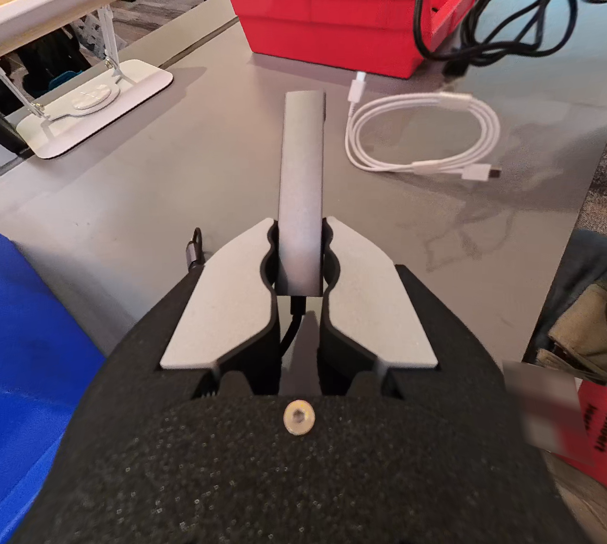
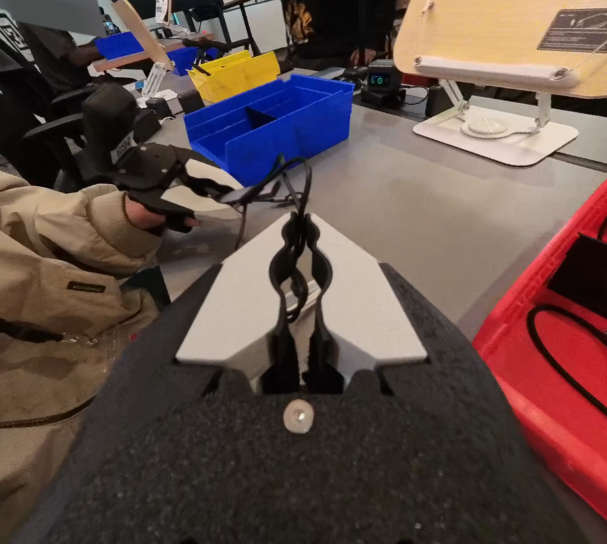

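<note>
**benchrat:** So, what's each tool actually got?

**umi_lurker:** Left tool (image 1: 299, 252) is clamped on a flat grey bar-shaped device (image 1: 302, 187), maybe a USB hub, can't say for sure. It sticks straight out ahead between the fingers, above the grey tabletop (image 1: 164, 187). A short black cord (image 1: 292, 321) comes out of its near end, down between the fingers.

**benchrat:** And the right one?

**umi_lurker:** Right tool (image 2: 299, 219) is squeezed together on a black cable (image 2: 297, 180). It's pinched at the tips and loops up ahead of them, towards the dark device in the left tool (image 2: 210, 187), which shows over at the left in that view, held by a person's hand (image 2: 147, 216) in a tan jacket sleeve.

**benchrat:** Stuff around?

**umi_lurker:** In the left wrist view, a coiled white USB cable (image 1: 423, 131) lies on the tabletop just right of the bar's far end. A red bin (image 1: 328, 13) sits behind it, with black cables (image 1: 525, 3) hanging in front of its right side. A wooden stand on a white base (image 1: 95, 108) is off to the left. The right wrist view has a blue divided bin (image 2: 272, 121) past the left tool and a yellow bin (image 2: 236, 73) behind that.
</note>
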{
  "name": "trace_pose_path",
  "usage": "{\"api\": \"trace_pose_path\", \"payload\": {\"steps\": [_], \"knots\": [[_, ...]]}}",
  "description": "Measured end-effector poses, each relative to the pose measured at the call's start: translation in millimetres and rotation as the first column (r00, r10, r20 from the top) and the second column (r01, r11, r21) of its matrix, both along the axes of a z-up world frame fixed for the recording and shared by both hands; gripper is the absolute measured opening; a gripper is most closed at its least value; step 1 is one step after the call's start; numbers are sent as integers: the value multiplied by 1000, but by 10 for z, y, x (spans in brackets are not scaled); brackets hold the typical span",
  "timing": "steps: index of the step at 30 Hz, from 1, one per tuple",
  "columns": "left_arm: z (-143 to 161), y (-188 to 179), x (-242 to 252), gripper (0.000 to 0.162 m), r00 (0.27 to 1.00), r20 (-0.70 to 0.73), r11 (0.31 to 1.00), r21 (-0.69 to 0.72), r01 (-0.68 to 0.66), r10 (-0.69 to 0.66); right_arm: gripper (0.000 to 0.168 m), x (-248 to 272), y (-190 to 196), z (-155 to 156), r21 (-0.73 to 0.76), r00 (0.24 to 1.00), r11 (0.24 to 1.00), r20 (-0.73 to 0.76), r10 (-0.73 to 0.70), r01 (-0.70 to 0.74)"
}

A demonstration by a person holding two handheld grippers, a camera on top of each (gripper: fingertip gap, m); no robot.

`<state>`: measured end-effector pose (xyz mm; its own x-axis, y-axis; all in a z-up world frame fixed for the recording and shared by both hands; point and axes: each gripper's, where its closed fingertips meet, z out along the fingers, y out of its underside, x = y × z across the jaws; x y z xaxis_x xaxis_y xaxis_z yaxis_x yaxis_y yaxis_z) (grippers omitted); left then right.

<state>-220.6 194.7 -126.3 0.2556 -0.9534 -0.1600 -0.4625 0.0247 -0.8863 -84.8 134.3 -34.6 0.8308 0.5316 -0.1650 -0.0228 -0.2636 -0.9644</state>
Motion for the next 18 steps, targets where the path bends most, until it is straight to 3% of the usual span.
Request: {"api": "trace_pose_path", "payload": {"steps": [2,5,8,13,18], "knots": [[-8,-6,2,23,1000,-5,1000,3,2,-2,3,78,56,-61,6,994,997,82,-72,72],[-2,-9,2,23,1000,-3,1000,5,3,-3,3,31,14,-389,-96,968,995,249,-14,38],[-13,-8,1,23,1000,-8,1000,6,3,-3,2,-106,-52,-445,-121,976,992,211,63,-38],[-5,-6,-3,23,1000,-6,1000,8,1,-1,3,115,0,-47,8,983,998,173,-64,63],[-6,-9,0,23,1000,-6,1000,7,4,-4,3,1093,45,685,110,912,928,178,-370,355]]}}
